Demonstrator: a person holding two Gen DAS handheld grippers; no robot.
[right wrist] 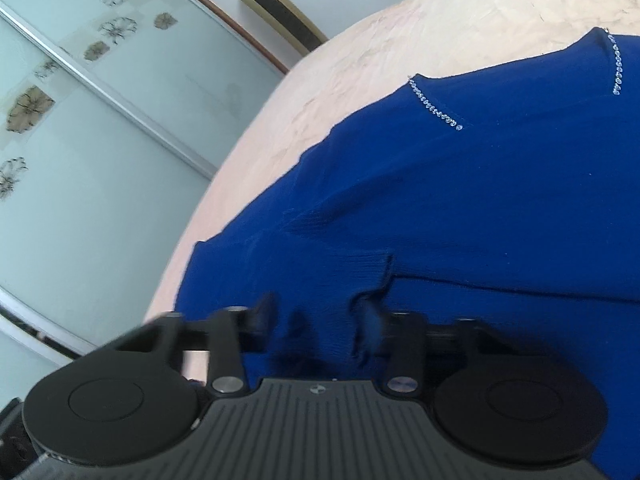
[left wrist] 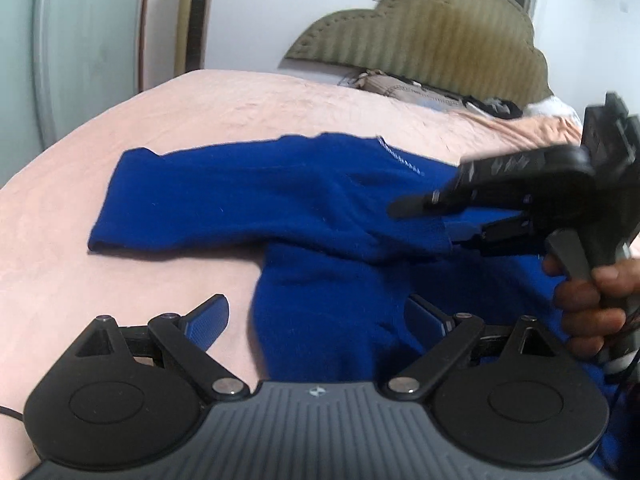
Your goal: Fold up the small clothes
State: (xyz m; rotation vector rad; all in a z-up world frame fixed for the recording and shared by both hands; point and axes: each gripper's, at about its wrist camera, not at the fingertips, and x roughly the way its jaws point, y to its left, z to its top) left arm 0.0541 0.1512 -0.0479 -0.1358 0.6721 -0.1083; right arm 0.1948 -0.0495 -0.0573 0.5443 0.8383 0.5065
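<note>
A royal-blue knit sweater (left wrist: 256,196) with rhinestone trim (right wrist: 436,110) at the neckline lies spread on a pink bedspread (left wrist: 224,112). One sleeve stretches left across the bed in the left wrist view. My left gripper (left wrist: 316,316) hangs open over the sweater's near edge, its left finger above bare bedspread and its right finger above blue cloth, holding nothing. My right gripper (left wrist: 432,226) comes in from the right, a hand (left wrist: 588,304) on its handle. Its jaws stand narrow around a ribbed cuff (right wrist: 376,276), and bunched blue knit fills the blurred gap in the right wrist view (right wrist: 322,324).
A padded olive headboard (left wrist: 420,32) and pillows (left wrist: 404,90) stand at the far end of the bed. Frosted sliding wardrobe doors with flower prints (right wrist: 80,120) run along the left side. A tall gold floor-standing unit (left wrist: 196,16) stands by the wall.
</note>
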